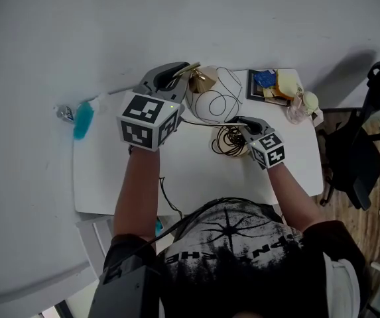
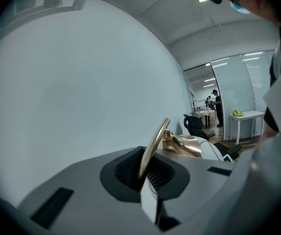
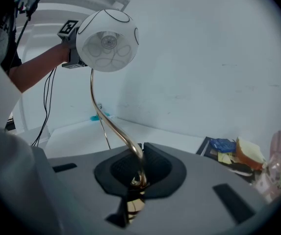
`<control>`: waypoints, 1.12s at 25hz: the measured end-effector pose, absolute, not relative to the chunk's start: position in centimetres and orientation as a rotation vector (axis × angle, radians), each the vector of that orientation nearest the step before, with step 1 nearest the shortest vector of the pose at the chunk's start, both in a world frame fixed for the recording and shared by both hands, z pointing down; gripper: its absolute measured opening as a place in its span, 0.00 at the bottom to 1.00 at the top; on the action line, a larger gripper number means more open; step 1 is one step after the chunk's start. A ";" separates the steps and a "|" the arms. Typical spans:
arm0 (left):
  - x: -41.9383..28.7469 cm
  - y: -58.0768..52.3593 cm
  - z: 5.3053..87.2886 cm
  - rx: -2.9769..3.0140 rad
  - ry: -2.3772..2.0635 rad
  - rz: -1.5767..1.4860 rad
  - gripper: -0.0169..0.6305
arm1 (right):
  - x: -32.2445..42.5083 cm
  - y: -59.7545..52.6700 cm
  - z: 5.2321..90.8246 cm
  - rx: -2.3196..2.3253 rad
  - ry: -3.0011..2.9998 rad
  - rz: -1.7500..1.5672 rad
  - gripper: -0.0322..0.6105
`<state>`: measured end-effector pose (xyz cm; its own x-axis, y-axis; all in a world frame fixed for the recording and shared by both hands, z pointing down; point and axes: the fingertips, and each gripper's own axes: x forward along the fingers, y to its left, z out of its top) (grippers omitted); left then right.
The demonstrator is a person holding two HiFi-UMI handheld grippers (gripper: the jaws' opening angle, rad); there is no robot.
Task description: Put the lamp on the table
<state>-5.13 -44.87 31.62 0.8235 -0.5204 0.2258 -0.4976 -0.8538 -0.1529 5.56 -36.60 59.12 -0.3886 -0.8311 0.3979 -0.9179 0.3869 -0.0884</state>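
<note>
While the left gripper clamps the gold stem of the lamp by its shade and the right gripper clamps it lower, it hangs over the far edge of the table, so the set-down seems in hand: lower it level

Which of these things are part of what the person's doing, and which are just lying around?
In the job:
- lamp, held by its gold stem
- left gripper
- right gripper
- white table

Lying about:
- teal object at the table's left edge
- book with bits piled on it
- pinkish container
- office chair
</note>
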 end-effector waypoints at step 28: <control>-0.3 -56.3 30.4 -2.764 0.817 -0.487 0.05 | 8.0 -52.3 59.9 1.648 -2.419 0.470 0.08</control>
<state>-0.34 -56.34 30.36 0.7908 -0.5583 0.2509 -0.4861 -0.8219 -0.2970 8.04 -52.28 59.86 -0.3713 -0.8721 0.3188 -0.9280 0.3371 -0.1587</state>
